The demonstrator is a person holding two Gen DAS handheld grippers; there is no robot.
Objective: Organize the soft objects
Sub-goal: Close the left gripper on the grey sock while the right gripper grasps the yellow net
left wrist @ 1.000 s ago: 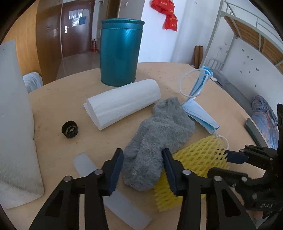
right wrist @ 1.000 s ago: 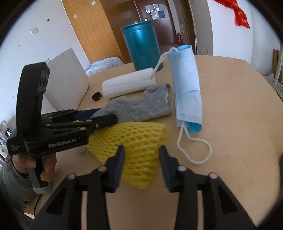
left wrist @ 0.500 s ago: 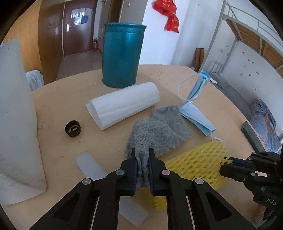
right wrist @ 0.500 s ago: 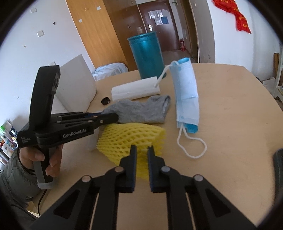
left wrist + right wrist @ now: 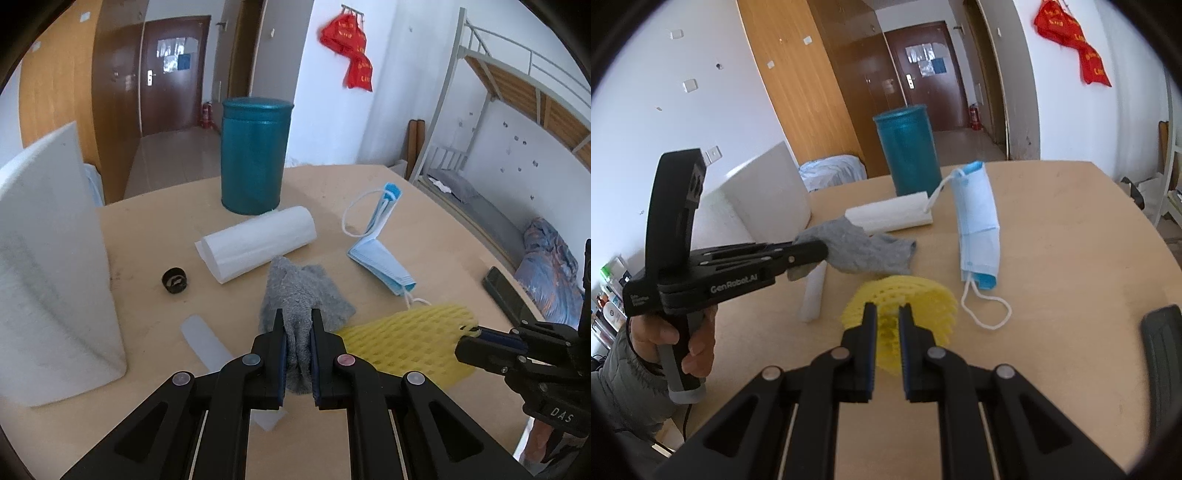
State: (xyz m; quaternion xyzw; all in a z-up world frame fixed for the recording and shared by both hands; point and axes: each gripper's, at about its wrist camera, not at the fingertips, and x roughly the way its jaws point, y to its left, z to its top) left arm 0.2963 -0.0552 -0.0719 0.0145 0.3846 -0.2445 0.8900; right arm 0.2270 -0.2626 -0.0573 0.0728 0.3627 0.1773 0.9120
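My left gripper [image 5: 297,325] is shut on a grey fuzzy sock [image 5: 301,291], pinching its near end and lifting it off the round wooden table [image 5: 147,236]. From the right wrist view the sock [image 5: 857,245] hangs from the left gripper [image 5: 809,254]. My right gripper [image 5: 887,319] is shut on a yellow foam net sleeve [image 5: 923,299], raised above the table; in the left wrist view the sleeve [image 5: 402,339] hangs from the right gripper [image 5: 471,334]. A blue face mask [image 5: 380,254] lies folded at the right.
A white paper roll [image 5: 258,243] lies behind the sock, with a teal canister [image 5: 255,155] beyond it. A white foam block [image 5: 48,266] stands at the left. A black cap [image 5: 174,280], a translucent strip [image 5: 207,343] and a dark phone [image 5: 506,291] lie on the table.
Both grippers closed, the left on the sock and the right on the yellow net sleeve. Both then rose, lifting their objects off the table.
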